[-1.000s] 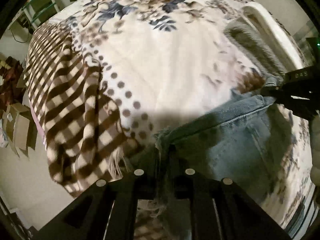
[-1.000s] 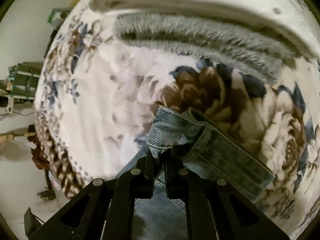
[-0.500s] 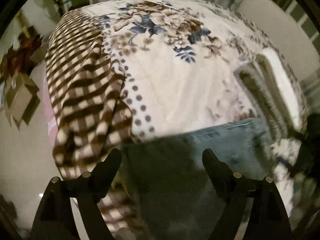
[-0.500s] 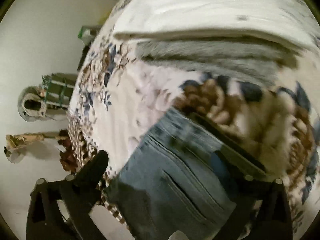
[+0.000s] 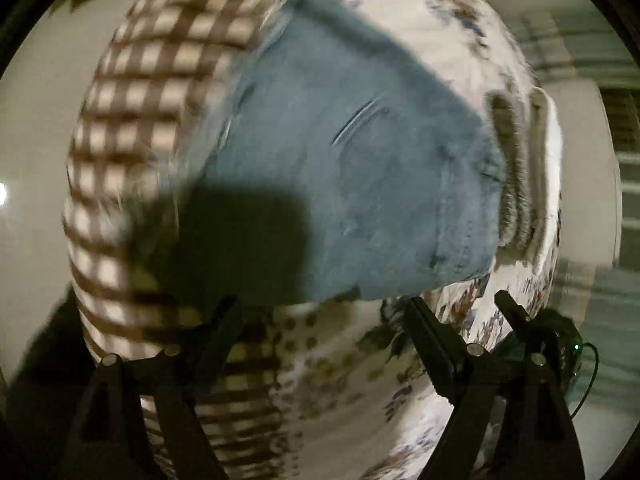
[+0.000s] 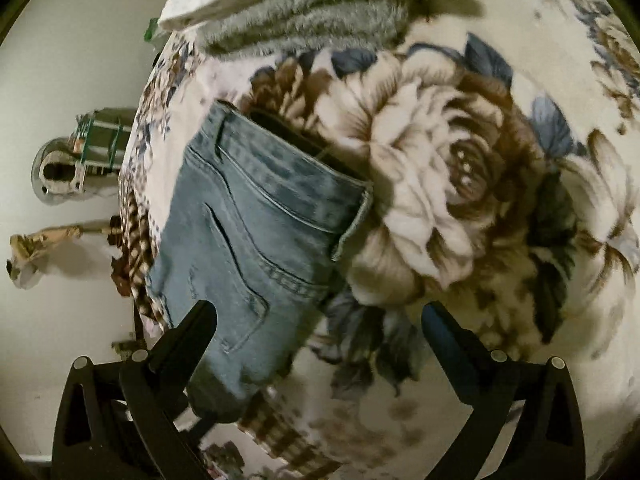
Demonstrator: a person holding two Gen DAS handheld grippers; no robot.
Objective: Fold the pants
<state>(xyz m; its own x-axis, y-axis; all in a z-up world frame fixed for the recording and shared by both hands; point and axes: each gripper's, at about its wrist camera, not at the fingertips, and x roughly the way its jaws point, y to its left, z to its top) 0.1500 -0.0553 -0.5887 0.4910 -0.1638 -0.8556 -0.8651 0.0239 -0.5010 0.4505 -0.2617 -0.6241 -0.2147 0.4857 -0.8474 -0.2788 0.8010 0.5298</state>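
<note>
1. A grey furry folded blanket (image 6: 304, 12) lies beyond the waistband on the cream floral fleece bedspread (image 6: 440, 152); a brown checked border (image 5: 132, 92) edges it.
2. The faded blue denim pants (image 6: 256, 240) lie folded flat on the bedspread, back pocket up.
3. The left gripper (image 5: 320, 320) and right gripper (image 6: 316, 320) hover with jaws spread apart, holding nothing.

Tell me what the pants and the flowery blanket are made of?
The pants look like denim: faded blue, matte, with stitched seams and a sewn pocket. The blanket looks like soft plush fleece, fuzzy rather than shiny, with printed flowers; the exact fibre cannot be told.
</note>
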